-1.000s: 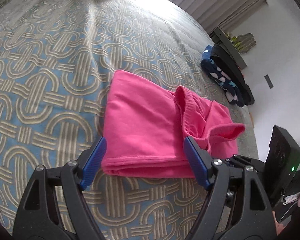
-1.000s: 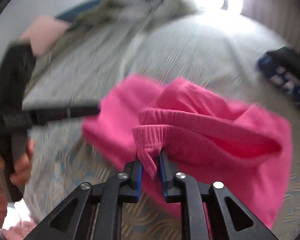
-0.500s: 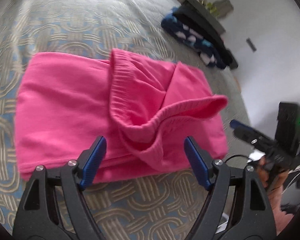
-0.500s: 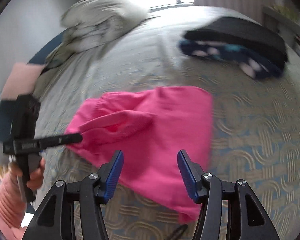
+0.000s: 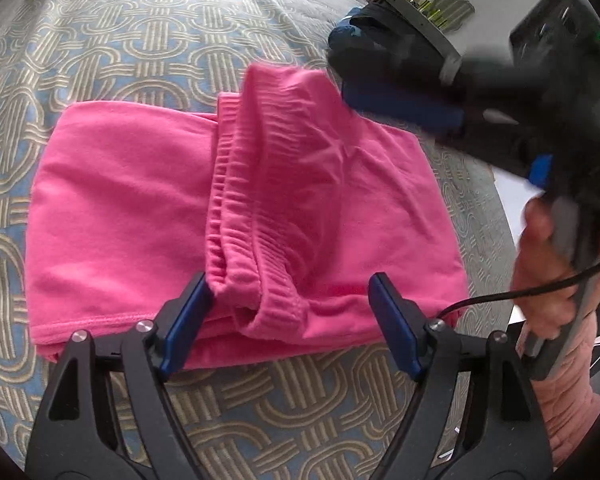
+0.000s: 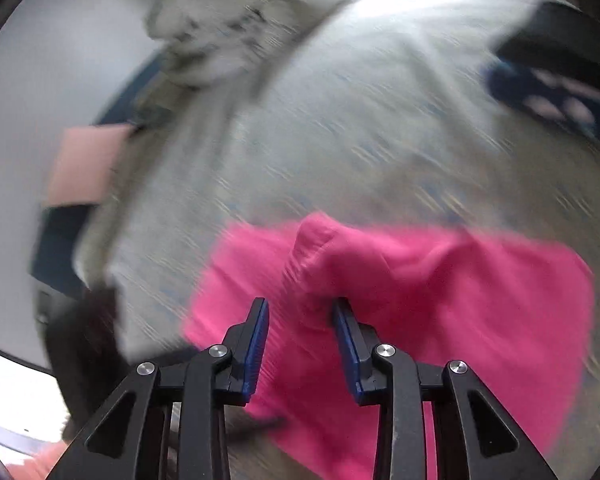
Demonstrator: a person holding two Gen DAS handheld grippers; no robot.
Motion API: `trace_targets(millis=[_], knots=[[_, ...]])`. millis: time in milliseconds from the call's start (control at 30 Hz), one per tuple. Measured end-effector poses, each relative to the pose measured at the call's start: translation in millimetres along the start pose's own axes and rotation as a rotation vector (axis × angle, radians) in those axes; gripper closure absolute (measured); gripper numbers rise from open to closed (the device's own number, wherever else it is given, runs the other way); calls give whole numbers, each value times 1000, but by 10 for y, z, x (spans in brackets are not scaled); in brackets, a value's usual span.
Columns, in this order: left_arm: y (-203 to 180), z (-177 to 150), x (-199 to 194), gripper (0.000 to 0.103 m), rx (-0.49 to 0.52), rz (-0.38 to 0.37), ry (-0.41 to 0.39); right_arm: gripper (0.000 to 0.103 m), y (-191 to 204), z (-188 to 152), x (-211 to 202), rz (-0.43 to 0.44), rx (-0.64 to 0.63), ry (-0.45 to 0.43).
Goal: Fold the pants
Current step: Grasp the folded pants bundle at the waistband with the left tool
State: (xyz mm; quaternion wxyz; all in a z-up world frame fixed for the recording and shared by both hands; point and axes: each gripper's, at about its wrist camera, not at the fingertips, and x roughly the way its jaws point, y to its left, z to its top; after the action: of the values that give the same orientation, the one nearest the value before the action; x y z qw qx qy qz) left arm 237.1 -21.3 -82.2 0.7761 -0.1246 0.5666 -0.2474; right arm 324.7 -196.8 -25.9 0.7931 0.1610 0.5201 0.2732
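Right tool (image 6: 301, 322) returned over pink pants (image 5: 132, 208), jaws closing.

The right wrist view is smeared by motion blur: the bedspread (image 6: 380, 140) pattern reads only as streaks, and a grey heap (image 6: 236, 28) at the head of the bed cannot be identified. The pink pants (image 6: 440, 300) have soft, unclear edges, so whether the closing right gripper (image 6: 300, 336) touches the fabric between its jaws cannot be told. In the left wrist view, that gripper is a dark blur covering dark clothing (image 5: 364, 40) behind it.
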Motion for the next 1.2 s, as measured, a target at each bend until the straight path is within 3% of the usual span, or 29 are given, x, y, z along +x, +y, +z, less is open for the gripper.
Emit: trace_targets(millis=[67, 167, 433, 500, 533, 567, 700, 900, 1067, 1200], knots=[[-13, 2, 6, 23, 14, 5, 6, 64, 120, 32, -63, 18, -44, -20], [14, 16, 39, 23, 4, -4, 2, 56, 76, -70, -265, -76, -77, -33], [106, 261, 166, 23, -78, -31, -20, 51, -811, -792, -1164, -263, 104, -22], [90, 306, 169, 40, -76, -24, -33, 48, -975, -1001, -1337, -278, 165, -28], [70, 311, 161, 67, -65, -3, -37, 47, -1044, -1099, -1401, -287, 192, -31], [63, 329, 174, 81, -57, 20, -31, 47, -1105, -1202, -1461, -296, 219, -34], [39, 379, 51, 85, -93, -15, -53, 47, -1261, -1548, -1611, -289, 298, -47], [-268, 536, -454, 85, 18, -5, -153, 46, -1167, -1714, -1514, -265, 276, -13], [-229, 546, -771, 85, 97, 77, -207, 46, -1071, -1707, -1396, -250, 255, -2], [123, 463, -898, 85, 58, 129, -218, 42, -966, -1676, -1293, -204, 233, -14]])
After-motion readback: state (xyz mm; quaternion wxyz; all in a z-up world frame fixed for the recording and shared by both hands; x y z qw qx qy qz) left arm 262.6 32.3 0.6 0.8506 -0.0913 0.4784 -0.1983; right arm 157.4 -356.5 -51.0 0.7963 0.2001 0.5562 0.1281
